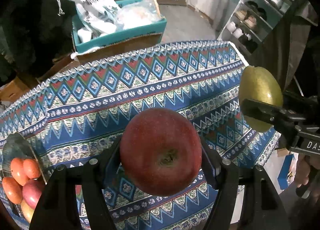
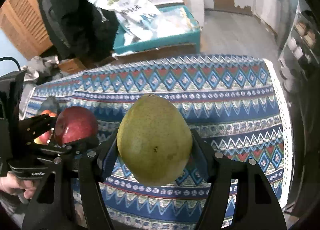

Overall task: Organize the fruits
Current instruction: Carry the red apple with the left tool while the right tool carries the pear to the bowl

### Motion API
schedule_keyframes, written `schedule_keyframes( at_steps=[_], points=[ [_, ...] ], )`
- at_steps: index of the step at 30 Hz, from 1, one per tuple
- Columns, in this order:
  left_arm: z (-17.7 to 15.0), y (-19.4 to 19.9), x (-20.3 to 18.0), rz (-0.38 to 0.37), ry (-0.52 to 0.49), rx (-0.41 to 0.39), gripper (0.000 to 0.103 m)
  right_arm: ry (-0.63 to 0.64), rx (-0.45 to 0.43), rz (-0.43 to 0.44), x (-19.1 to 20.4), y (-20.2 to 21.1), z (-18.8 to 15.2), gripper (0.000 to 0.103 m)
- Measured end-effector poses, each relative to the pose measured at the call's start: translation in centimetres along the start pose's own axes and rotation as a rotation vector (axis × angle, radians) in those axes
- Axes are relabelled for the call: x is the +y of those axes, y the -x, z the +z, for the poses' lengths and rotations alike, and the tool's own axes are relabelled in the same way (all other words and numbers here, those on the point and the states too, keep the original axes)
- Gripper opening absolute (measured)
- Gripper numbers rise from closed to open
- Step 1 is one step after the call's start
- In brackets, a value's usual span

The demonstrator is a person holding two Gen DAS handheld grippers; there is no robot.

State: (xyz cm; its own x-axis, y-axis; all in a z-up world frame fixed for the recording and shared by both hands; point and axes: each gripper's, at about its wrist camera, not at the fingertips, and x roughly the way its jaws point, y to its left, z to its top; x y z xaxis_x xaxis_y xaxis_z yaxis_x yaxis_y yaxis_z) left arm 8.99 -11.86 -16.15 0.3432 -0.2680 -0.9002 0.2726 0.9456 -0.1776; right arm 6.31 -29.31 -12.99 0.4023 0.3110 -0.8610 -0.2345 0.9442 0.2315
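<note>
My left gripper (image 1: pixel 161 150) is shut on a red apple (image 1: pixel 161 151) and holds it above the patterned tablecloth (image 1: pixel 124 94). My right gripper (image 2: pixel 154 144) is shut on a green pear (image 2: pixel 154 140), also held above the cloth. The left wrist view shows the pear (image 1: pixel 260 98) in the right gripper at the right edge. The right wrist view shows the apple (image 2: pixel 76 124) in the left gripper at the left. A metal bowl (image 1: pixel 14 146) at the lower left holds several orange and red fruits (image 1: pixel 22 178).
A teal box (image 1: pixel 120 36) with white bags stands behind the table. A shoe shelf (image 1: pixel 260 14) is at the far right. The cloth's far edge (image 2: pixel 180 58) faces a grey floor. Dark clothing hangs at the back left.
</note>
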Motion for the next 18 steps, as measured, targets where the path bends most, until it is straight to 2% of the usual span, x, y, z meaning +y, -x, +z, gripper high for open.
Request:
schedule_keyframes(
  at_steps=[18],
  points=[
    [-1.0,8.3,3.0,0.012,0.023,-0.144,0.072,0.121,-0.073,0.080,7.2,3.6,1.9,0.067]
  ],
)
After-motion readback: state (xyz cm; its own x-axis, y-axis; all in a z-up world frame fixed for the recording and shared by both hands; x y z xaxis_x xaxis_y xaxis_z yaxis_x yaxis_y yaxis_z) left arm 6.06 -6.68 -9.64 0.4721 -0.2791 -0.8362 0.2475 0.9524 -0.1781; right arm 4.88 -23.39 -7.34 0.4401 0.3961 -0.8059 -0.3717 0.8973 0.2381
